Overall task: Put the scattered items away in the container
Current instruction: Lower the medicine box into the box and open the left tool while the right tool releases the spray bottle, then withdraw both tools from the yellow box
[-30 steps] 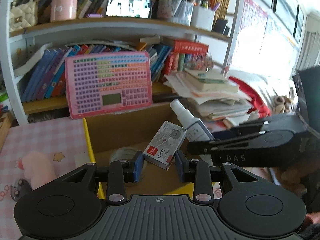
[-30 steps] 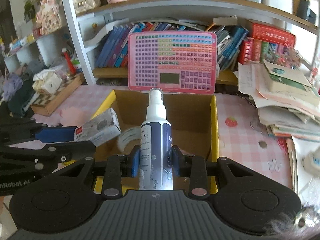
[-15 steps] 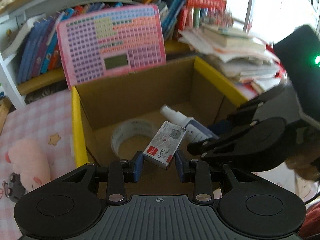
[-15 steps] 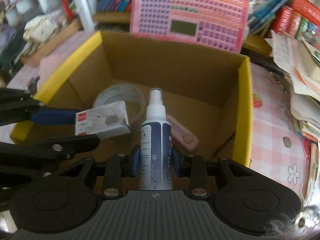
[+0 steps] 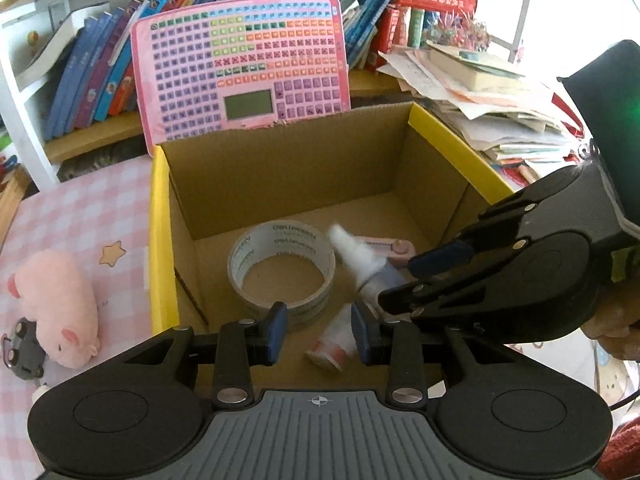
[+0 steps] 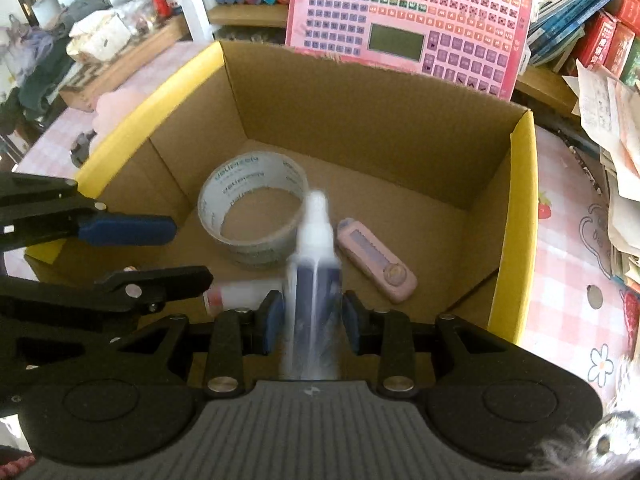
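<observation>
Cardboard box with yellow-edged flaps (image 5: 448,136) now fills both views; 1 s ago both grippers hung higher, w/ the shelves in sight. Left gripper (image 5: 320,330): fingers have just been opening and stand apart; the small grey-and-red paper box (image 5: 334,342), pinched between them half a sec ago, now lies blurred on the box floor between the tips, no pad pressing it. Right gripper (image 6: 310,320): fingers have parted slightly; the white-capped, dark-blue spray bottle (image 6: 314,280) between them is streaked w/ blur and looks loose, though firm contact can't be ruled out. Already on the box floor: roll of clear packing tape (image 6: 252,212) and, beside it, a pink oblong plastic case (image 6: 376,268). Pink plush pig (image 5: 56,304) lies on the pink-checked tabletop (image 5: 80,216) left of the box; pink toy keyboard panel (image 5: 244,68) leans behind it.
</observation>
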Demonstrator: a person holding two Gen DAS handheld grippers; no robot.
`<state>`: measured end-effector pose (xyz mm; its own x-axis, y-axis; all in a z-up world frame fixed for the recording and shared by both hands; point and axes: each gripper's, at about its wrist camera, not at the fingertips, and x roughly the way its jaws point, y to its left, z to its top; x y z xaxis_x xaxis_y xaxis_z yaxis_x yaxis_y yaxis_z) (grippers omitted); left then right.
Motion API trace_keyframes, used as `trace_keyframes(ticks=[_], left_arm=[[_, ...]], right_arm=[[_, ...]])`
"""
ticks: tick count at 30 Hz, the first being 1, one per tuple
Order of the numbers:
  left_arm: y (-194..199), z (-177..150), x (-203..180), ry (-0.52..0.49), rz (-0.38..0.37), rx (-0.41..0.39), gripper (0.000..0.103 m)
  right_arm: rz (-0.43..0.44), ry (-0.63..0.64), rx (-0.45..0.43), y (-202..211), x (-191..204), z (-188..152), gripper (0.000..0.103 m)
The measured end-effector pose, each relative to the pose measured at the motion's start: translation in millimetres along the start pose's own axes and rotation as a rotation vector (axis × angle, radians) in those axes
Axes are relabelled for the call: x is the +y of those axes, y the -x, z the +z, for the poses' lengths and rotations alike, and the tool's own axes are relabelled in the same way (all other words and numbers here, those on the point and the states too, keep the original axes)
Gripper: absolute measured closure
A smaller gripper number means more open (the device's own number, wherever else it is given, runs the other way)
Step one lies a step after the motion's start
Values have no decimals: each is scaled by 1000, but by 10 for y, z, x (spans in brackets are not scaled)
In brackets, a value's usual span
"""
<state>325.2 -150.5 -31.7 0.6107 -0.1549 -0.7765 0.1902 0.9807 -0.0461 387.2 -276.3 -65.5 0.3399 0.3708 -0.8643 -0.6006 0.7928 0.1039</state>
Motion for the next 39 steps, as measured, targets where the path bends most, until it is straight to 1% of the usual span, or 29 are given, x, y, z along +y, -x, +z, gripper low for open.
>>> trace_keyframes(ticks=[1, 3, 5, 8, 10, 12, 15, 17, 18, 20, 21, 26, 28, 34, 39], left_arm=[[32, -4, -3, 4, 6, -12, 60], [108, -13, -10, 11, 18, -38, 50], [194, -19, -14, 23, 23, -62, 45], [333, -23, -14, 42, 33, -93, 37], [418, -21, -23, 42, 43, -112, 34], [497, -20, -36, 40, 60, -131, 28], [609, -35, -50, 40, 89, -163, 22], [685, -55, -61, 41, 105, -184, 19], [721, -74, -65, 41, 112, -194, 18], [778, -112, -66, 41, 123, -209, 18], [803, -137, -60, 45, 127, -214, 18], [908, -240, 9, 97, 123, -221, 17], [960, -285, 21, 104, 117, -231, 17], [1068, -403, 14, 65, 103, -246, 17], [1137, -508, 29, 50, 69, -252, 17]], right_arm=[[4, -5, -9, 26, -6, -1, 68], [13, -15, -33, 103, -14, -2, 63], [19, -25, -61, 198, -19, -9, 56], [34, -36, -105, 345, -4, -29, 53], [50, -44, -133, 427, 12, -47, 53], [62, -52, -158, 502, 34, -65, 52], [56, -53, -193, 602, 79, -98, 50], [42, -52, -222, 678, 106, -126, 45], [32, -53, -238, 715, 118, -145, 44], [4, -54, -271, 788, 146, -184, 35], [-12, -55, -285, 819, 157, -212, 34], [-79, -73, -338, 948, 221, -371, 31], [-105, -88, -355, 999, 240, -439, 30], [-160, -163, -365, 1088, 331, -629, 27], [-211, -209, -364, 1138, 469, -794, 24]])
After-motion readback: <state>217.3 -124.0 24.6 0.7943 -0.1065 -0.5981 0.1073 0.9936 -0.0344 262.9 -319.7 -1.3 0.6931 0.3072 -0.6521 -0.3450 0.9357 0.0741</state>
